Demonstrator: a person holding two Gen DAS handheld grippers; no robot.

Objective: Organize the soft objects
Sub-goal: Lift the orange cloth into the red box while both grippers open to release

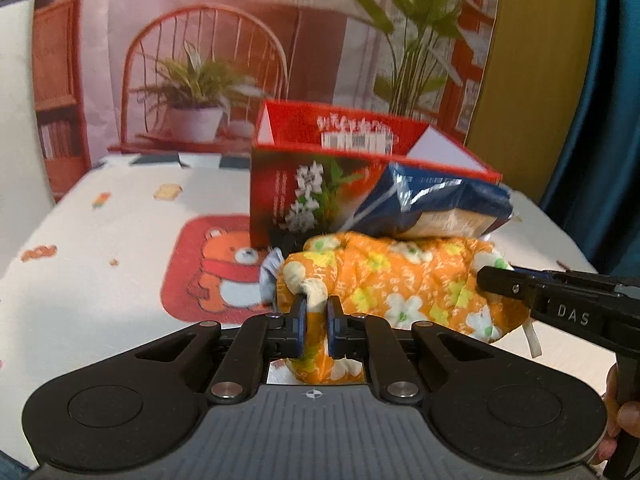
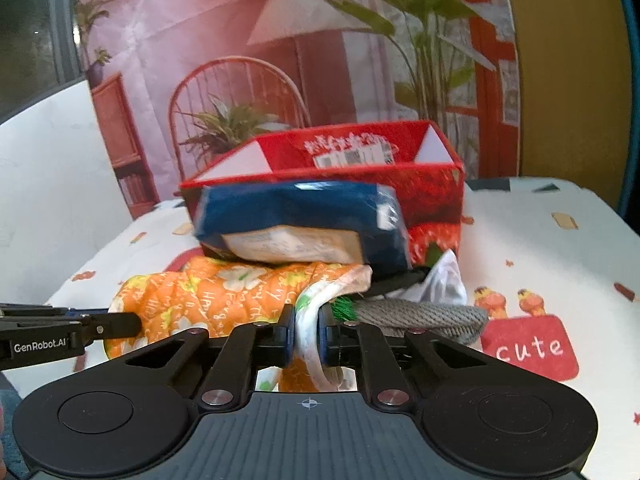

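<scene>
Both tongs, left (image 1: 316, 320) and right (image 2: 306, 332), pinch one orange floral cloth (image 1: 400, 280) under one blue packet (image 2: 300, 220), before one red box (image 2: 432, 196).

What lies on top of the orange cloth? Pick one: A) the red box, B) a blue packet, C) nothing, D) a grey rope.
B: the blue packet rests on the orange cloth, in front of the red box; the grey rope lies beside the cloth.

The left gripper (image 1: 316, 322) and the right gripper (image 2: 306, 334) look alike: matte black linkages, silver round pivot pins, blue finger pads, ribbed grey base bearing a small crosshair mark; white "DAS" and "GenRobot.AI" lettering on their sides.
</scene>
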